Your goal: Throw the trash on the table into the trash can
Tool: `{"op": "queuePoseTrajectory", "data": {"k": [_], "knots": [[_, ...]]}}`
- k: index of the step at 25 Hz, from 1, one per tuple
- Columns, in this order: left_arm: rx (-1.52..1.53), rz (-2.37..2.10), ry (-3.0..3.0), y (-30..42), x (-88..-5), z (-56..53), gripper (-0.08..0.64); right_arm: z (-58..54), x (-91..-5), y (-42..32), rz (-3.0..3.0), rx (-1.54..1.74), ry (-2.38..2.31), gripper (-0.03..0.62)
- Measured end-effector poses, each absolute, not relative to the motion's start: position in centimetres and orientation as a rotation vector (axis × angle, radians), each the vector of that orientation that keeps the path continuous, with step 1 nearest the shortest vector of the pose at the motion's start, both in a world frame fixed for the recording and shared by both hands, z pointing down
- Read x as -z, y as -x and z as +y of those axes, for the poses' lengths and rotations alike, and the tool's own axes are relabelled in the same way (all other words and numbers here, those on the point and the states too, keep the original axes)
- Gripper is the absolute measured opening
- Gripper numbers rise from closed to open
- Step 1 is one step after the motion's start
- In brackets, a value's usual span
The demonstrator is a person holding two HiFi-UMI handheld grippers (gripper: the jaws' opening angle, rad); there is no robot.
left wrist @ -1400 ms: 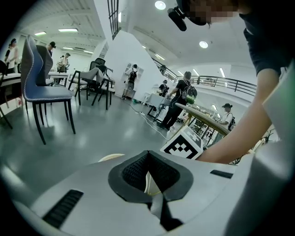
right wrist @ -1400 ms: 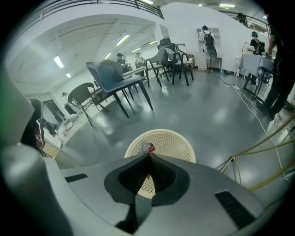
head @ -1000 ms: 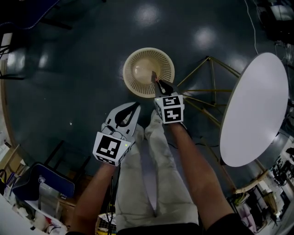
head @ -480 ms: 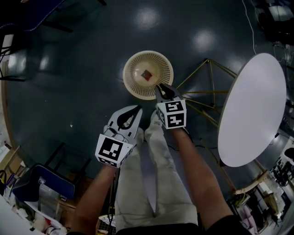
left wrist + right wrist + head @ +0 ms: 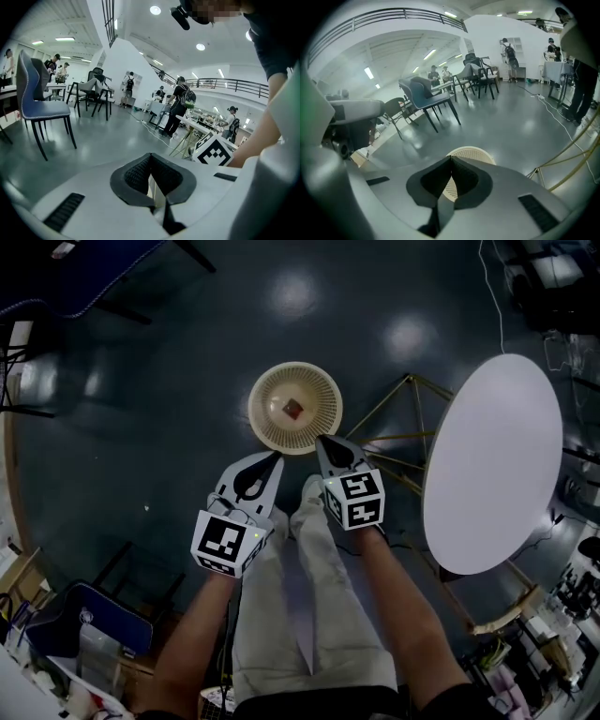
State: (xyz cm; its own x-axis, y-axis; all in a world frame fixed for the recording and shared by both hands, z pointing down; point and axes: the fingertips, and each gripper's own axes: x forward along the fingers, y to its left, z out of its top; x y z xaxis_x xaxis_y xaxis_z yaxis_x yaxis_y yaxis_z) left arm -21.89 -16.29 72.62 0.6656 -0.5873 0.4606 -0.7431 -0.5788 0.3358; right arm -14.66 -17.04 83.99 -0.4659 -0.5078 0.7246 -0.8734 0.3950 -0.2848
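Trash (image 5: pixel 292 409) lies in trash can (image 5: pixel 259 414), beyond right gripper (image 5: pixel 324 440).

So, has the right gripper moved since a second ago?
Yes. The right gripper has pulled back off the trash can toward the person, tips now outside its rim; its jaws just closed, empty.

Dark floor (image 5: pixel 141 399) bears a trash can (image 5: pixel 265 420) beside a white table (image 5: pixel 492 465).

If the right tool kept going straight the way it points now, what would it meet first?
Most likely the cream trash basket on the floor: it sits just past the right tool, whose jaws have just closed on nothing. How far below it lies is unclear.
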Motion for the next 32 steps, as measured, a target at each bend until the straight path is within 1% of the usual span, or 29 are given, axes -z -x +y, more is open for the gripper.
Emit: {"op": "queuePoseTrajectory", "data": {"k": [4,9,16,22,26,32], "knots": [[-0.399,-1.061,-2.383,22.1,-69.6,-16.7,0.015,-17.1,-79.4,14.7,-2.162,-0.887,-1.191,0.018],[-0.347,-1.151,-2.361,22.8,-65.0,-17.8,0.015,-18.0,-73.6,14.2,-2.198,-0.956,-1.261,0.018],[-0.338,-1.146,-2.423,22.0,-58.6,-18.4,0.015,-19.7,-64.5,14.5,-2.303,-0.866,-1.269,0.018],[-0.358,-1.141,-2.457,21.2,-54.2,-18.0,0.015,-19.5,-57.9,13.1,-2.36,-0.82,-1.248,0.018],[-0.391,-1.216,-2.459,21.5,-50.5,-18.4,0.015,-19.8,-53.5,13.1,-2.394,-0.775,-1.239,0.018],[-0.301,-1.228,-2.503,20.6,-44.0,-18.8,0.015,-20.5,-45.9,14.8,-2.492,-0.675,-1.229,0.018]]}}
